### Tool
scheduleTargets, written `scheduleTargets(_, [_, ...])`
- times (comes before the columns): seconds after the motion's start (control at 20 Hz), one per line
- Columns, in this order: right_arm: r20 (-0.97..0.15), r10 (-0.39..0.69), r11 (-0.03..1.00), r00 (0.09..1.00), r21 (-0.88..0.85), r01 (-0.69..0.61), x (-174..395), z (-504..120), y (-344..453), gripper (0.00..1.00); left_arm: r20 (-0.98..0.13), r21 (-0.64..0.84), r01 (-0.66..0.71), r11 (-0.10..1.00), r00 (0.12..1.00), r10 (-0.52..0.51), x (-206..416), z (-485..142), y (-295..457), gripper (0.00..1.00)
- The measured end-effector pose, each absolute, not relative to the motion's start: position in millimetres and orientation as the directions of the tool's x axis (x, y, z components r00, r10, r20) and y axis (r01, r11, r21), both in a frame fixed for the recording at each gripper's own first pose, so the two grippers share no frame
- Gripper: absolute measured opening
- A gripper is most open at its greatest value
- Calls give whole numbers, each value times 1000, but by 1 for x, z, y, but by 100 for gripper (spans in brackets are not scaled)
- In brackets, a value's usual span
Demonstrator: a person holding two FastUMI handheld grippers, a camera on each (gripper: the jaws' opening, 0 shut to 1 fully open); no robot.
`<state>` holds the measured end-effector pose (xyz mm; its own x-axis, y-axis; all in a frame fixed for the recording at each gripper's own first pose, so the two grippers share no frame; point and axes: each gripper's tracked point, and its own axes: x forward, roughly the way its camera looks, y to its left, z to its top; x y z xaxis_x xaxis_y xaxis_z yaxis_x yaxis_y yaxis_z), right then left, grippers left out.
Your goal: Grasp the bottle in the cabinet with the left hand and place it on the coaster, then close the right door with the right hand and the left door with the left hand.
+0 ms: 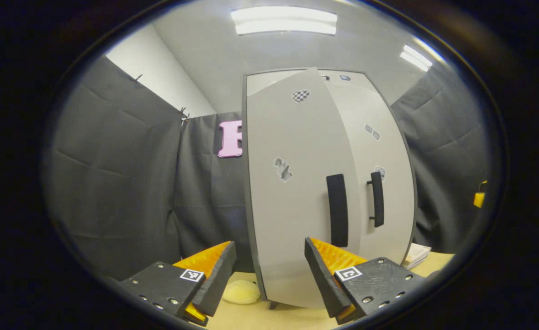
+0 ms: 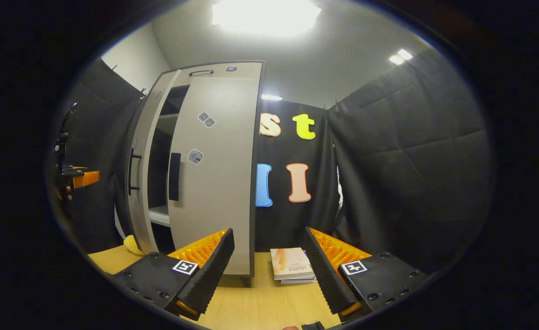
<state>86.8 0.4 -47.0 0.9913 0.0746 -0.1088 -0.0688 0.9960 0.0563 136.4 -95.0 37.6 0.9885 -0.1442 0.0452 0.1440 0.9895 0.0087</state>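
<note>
While both hand-held grippers are gaping wide and holding nothing, the cabinet (image 1: 324,183) is standing on the tabletop (image 2: 260,302).
Left hand-held gripper (image 1: 270,270) is facing the left door (image 1: 296,192), sitting ajar; right hand-held gripper (image 2: 269,266) is facing the right door (image 2: 219,174), lying closed.

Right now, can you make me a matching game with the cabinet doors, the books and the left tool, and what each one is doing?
Things:
1. left door
2. right door
3. books
4. left tool

States:
A. lying flat on the table
B. fingers apart, holding nothing
C. shut
D. partly swung out

Pairs: 1-D, 2-C, 3-A, 4-B
</note>
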Motion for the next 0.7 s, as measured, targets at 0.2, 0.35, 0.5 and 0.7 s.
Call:
scheduleTargets(0.2, [-96,100,993,990,79,-93,89,-40,14,97,25,5,126,992,992,-126,113,31,-72,88])
scheduleTargets(0.35, [-87,116,991,989,71,-110,88,-35,24,98,11,32,104,994,994,-105,97,24,-57,87])
scheduleTargets(0.5, [-86,135,989,987,73,-129,82,-36,35,96,1,55,87,995,996,-88,76,16,-48,89])
scheduleTargets(0.7, [-82,154,985,985,97,-146,70,-37,49,98,-28,61,67,996,997,-66,49,2,-40,88])
